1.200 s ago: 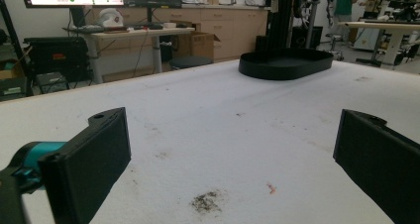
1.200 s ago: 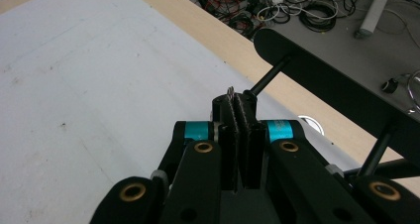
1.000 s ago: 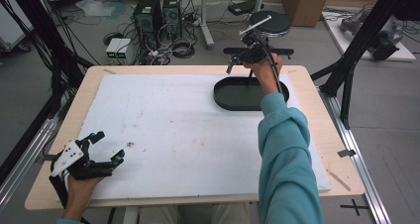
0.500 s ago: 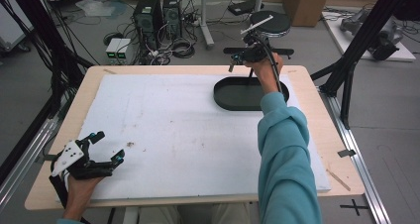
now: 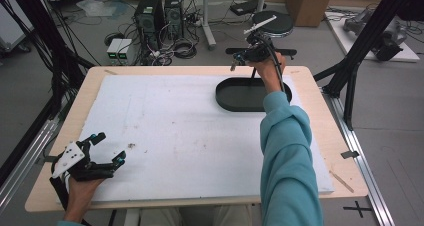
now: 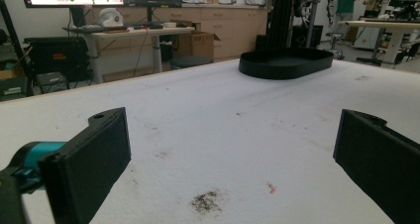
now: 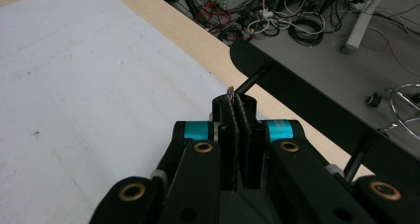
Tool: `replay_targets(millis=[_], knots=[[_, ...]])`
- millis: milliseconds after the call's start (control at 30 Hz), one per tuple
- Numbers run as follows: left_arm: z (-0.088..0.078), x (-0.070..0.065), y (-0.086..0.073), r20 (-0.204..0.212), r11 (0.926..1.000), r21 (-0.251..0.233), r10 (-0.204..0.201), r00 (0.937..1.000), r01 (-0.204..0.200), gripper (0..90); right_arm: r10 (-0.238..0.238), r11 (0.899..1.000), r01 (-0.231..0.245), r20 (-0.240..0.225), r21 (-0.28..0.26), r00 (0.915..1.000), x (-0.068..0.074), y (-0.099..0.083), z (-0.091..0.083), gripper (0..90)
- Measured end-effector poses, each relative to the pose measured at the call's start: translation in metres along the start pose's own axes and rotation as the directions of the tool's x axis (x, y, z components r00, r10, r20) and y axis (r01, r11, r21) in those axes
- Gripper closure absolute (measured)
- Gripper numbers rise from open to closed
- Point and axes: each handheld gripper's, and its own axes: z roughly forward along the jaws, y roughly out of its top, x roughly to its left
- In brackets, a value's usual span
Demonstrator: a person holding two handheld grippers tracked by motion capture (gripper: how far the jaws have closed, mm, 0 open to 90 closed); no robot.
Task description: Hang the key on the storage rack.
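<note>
Nothing has moved since the earlier frames. The right gripper (image 5: 248, 56) hovers past the table's (image 5: 150, 72) far edge, jaws closed on a thin sliver too small to identify. The black tray (image 5: 235, 96) lies near the far right corner, its visible part bare. The left gripper (image 5: 107, 148) rests gaping at the near left corner.

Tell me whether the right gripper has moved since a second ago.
No. The right gripper keeps its place above the far rim of the black oval tray, jaws shut.
</note>
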Motion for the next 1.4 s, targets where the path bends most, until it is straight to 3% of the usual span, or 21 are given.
replay_targets(millis=[200, 367, 533, 700, 767, 867, 933, 1000, 1133, 1233, 1267, 1300, 1400], knots=[[0.0, 0.001, 0.0, 0.003, 1.0, 0.007, 0.005, 1.0, -0.005, 1.7, -0.028, 1.0, 0.028, 0.009, 0.005, 0.9996, -0.003, -0.001, 0.002, 87.6], [0.0, 0.0, 0.0, 0.002, 1.0, 0.003, 0.003, 1.0, -0.003, 1.7, -0.013, 1.0, 0.013, 0.008, -0.024, 0.9999, -0.005, -0.002, 0.001, 89.4], [0.0, 0.0, 0.0, 0.002, 1.0, 0.005, 0.002, 1.0, -0.002, 1.7, -0.001, 1.0, 0.002, 0.013, -0.012, 0.9999, -0.006, -0.003, -0.002, 89.3], [0.0, 0.001, 0.0, 0.004, 0.9999, 0.011, 0.005, 1.0, -0.005, 1.7, 0.011, 0.999, -0.012, -0.002, -0.048, 0.9999, -0.004, -0.004, -0.009, 79.9], [0.0, 0.001, 0.0, 0.0, 0.9999, 0.01, 0.002, 1.0, -0.002, 1.7, 0.042, 0.996, -0.044, -0.024, -0.075, 0.9988, 0.0, -0.005, -0.017, 62.4], [0.0, 0.001, 0.0, 0.0, 1.0, 0.003, -0.001, 1.0, 0.001, 1.7, 0.058, 0.994, -0.059, -0.011, -0.097, 0.9983, 0.007, -0.006, -0.026, 26.3], [0.0, 0.001, 0.0, -0.003, 1.0, 0.001, -0.001, 1.0, 0.001, 1.7, 0.085, 0.989, -0.083, 0.014, -0.124, 0.9963, 0.018, -0.009, -0.035, 8.2], [0.0, 0.0, 0.0, -0.004, 1.0, 0.0, -0.003, 1.0, 0.003, 1.7, 0.087, 0.982, -0.083, 0.015, -0.171, 0.9961, 0.029, -0.017, -0.047, 0.7], [0.0, 0.001, 0.0, -0.002, 1.0, 0.003, -0.002, 1.0, 0.002, 1.7, 0.058, 0.966, -0.071, -0.061, -0.247, 0.9965, 0.049, -0.039, -0.069, 0.4], [-0.001, 0.001, 0.0, -0.005, 1.0, 0.001, 0.001, 1.0, -0.001, 1.7, 0.027, 0.958, -0.048, -0.079, -0.283, 0.9965, 0.059, -0.059, -0.079, 0.4], [-0.001, 0.0, 0.0, -0.007, 1.0, 0.0, 0.004, 1.0, -0.004, 1.7, 0.017, 0.948, -0.046, -0.093, -0.316, 0.9955, 0.064, -0.075, -0.084, 0.4], [-0.001, 0.0, 0.0, -0.006, 1.0, 0.002, 0.001, 1.0, -0.001, 1.7, 0.017, 0.948, -0.046, -0.093, -0.316, 0.9955, 0.064, -0.075, -0.084, 0.4], [-0.001, 0.0, 0.0, -0.005, 1.0, 0.003, 0.003, 1.0, -0.003, 1.7, -0.003, 0.923, -0.041, -0.112, -0.383, 0.9937, 0.069, -0.104, -0.088, 0.4]])
